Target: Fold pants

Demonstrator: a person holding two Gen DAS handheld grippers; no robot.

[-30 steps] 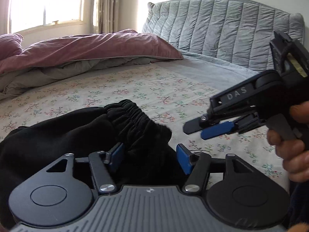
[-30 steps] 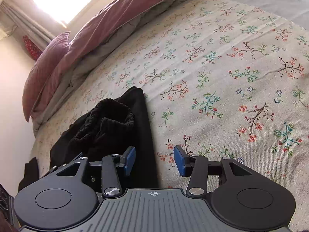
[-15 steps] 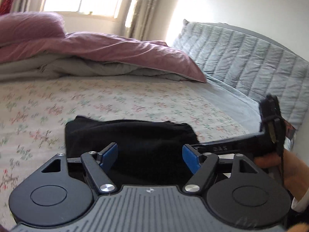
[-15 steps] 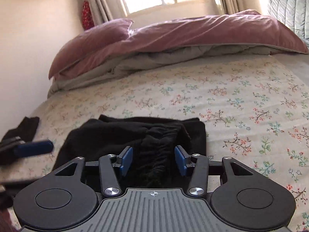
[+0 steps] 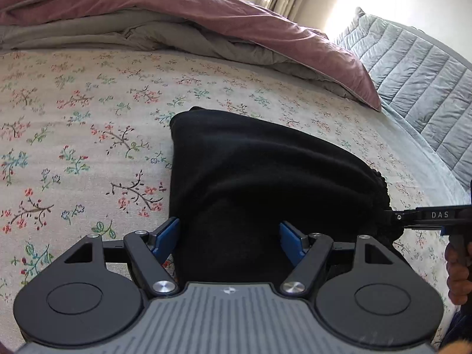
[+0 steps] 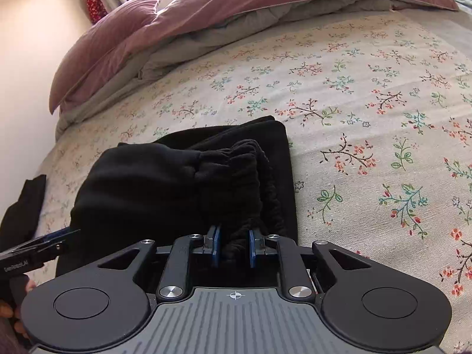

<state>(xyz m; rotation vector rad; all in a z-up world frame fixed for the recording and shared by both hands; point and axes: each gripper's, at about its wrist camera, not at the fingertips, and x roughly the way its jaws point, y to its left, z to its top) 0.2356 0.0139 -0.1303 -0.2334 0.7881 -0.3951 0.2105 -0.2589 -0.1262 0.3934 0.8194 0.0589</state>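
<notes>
Black pants [image 5: 265, 183] lie folded in a bundle on the floral bed sheet [image 5: 73, 135]. In the left wrist view my left gripper [image 5: 230, 240] is open, its blue pads on either side of the near edge of the fabric. In the right wrist view my right gripper [image 6: 231, 247] is shut on the elastic waistband [image 6: 244, 177] of the pants [image 6: 165, 183]. The right gripper also shows at the right edge of the left wrist view [image 5: 419, 216], touching the waistband end. The left gripper shows at the lower left of the right wrist view [image 6: 59, 240].
A mauve and grey duvet [image 5: 206, 20] is heaped at the back of the bed, with a mauve pillow [image 6: 112, 38] to its left. A grey quilted headboard [image 5: 419, 67] stands at the right. Another dark cloth [image 6: 23, 206] lies at the bed's left edge.
The right gripper has closed on the waistband. Both grippers have come lower and closer to the pants; the left gripper now straddles the fabric's near edge.
</notes>
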